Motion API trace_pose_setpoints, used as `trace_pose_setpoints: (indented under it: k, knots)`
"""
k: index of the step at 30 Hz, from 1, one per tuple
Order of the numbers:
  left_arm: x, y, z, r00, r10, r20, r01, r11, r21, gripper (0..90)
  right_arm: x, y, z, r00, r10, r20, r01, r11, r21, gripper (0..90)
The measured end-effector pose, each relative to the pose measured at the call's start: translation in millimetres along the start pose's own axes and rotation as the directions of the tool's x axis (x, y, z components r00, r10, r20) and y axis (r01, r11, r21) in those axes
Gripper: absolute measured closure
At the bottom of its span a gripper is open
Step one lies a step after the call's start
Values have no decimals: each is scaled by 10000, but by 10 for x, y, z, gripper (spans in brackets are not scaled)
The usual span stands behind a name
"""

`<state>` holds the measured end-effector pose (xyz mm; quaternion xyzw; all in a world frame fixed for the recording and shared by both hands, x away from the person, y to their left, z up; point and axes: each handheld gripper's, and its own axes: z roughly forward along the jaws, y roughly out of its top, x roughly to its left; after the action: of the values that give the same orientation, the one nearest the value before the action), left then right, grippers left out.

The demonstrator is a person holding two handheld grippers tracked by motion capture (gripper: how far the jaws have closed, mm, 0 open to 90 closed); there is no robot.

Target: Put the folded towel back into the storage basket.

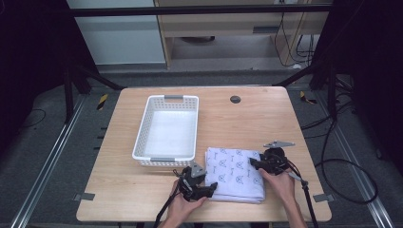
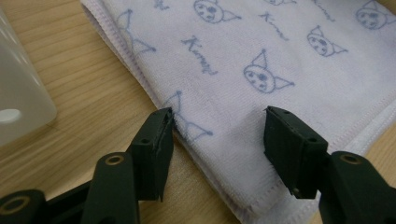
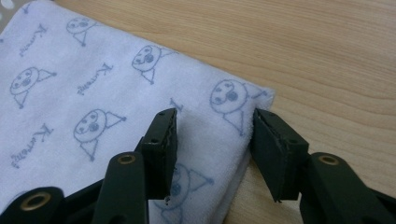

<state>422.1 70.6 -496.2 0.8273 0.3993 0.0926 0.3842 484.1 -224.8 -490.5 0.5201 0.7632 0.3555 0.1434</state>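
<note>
Around the wooden table (image 1: 119,190) we see dark floor, rails and loose cables, with pale cabinets along the top of the frame. Our folded towel (image 1: 236,174), white with blue cat faces, lies in the lower right of the tabletop, just right of the white basket (image 1: 142,137) at centre left. We have the left gripper (image 1: 209,186) at the towel's lower left corner; in the left gripper view its jaws stand wide astride that corner, pads not pressing. We have the right gripper (image 1: 252,163) over the towel's right side; in the right gripper view its jaws stand apart over the folded edge, and whether they pinch it we cannot tell.
</note>
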Motion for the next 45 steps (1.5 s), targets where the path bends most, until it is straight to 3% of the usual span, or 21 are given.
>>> trace_pose_setpoints:
  k: [9, 17, 23, 30, 38, 45]
  knots:
    - [25, 11, 22, 9997, -156, 198, 153, 9998, 126, 427, -24, -9, 23, 9992, 359, -169, -357, 9993, 93, 531]
    - [7, 24, 22, 9994, -257, 242, 252, 9994, 222, 494, -21, -5, 21, 9972, 654, -366, -647, 9977, 200, 605]
    - [11, 31, 21, 9972, -541, 511, 531, 9984, 197, 627, 7, 7, 10, 9972, 638, -381, -633, 9979, 141, 731]
    - [1, 37, 1, 9968, -603, 533, 602, 9982, 51, 708, 15, 22, -22, 9962, 759, -436, -757, 9971, 68, 763]
    - [-5, 67, -67, 9956, -676, 650, 689, 9975, -182, 736, 61, 68, -169, 9976, 457, -517, -480, 9979, -432, 768]
    - [-37, 130, -203, 9972, -253, 699, 288, 9983, -502, 747, 130, 72, -406, 9965, 442, -704, -516, 9928, -1080, 771]
